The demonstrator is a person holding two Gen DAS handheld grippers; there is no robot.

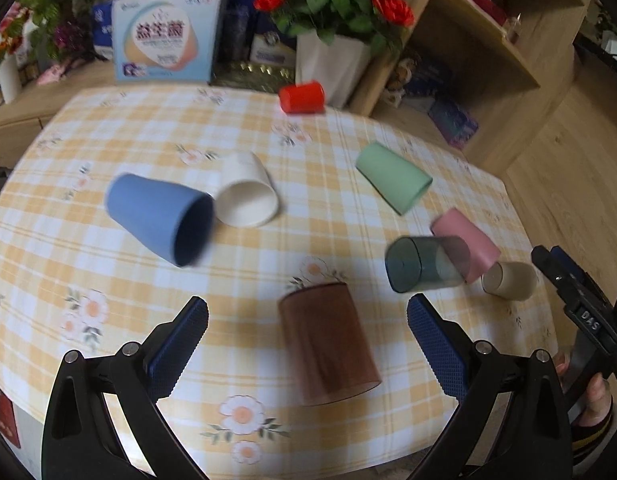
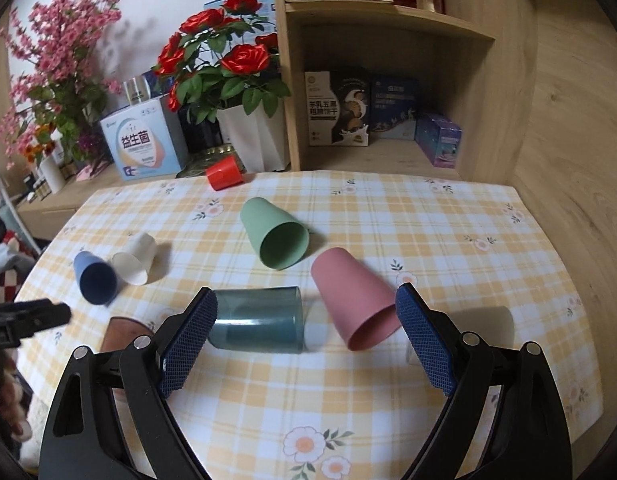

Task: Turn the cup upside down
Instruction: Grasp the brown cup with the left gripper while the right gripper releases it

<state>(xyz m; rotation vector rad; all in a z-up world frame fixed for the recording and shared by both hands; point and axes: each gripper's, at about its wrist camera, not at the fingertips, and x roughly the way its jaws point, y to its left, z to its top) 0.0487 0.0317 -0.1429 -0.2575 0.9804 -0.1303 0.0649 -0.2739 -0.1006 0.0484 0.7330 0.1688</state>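
Note:
Several cups lie on their sides on the checked tablecloth [image 1: 108, 128]. A translucent brown cup [image 1: 328, 344] lies between the fingers of my open left gripper [image 1: 307, 320]. A blue cup [image 1: 160, 220], a white cup [image 1: 248, 196], a green cup [image 1: 392, 176], a pink cup [image 1: 468, 240], a dark teal cup [image 1: 424, 264], a beige cup [image 1: 508, 280] and a red cup [image 1: 302, 97] lie farther out. My right gripper [image 2: 306, 308] is open and empty, just in front of the teal cup [image 2: 260, 320] and the pink cup [image 2: 356, 304].
A white vase of red roses [image 2: 252, 136] and boxes [image 2: 144, 144] stand behind the table's far edge. A wooden shelf unit [image 2: 388, 80] with boxes stands at the back right. The right gripper shows at the right edge of the left wrist view [image 1: 580, 300].

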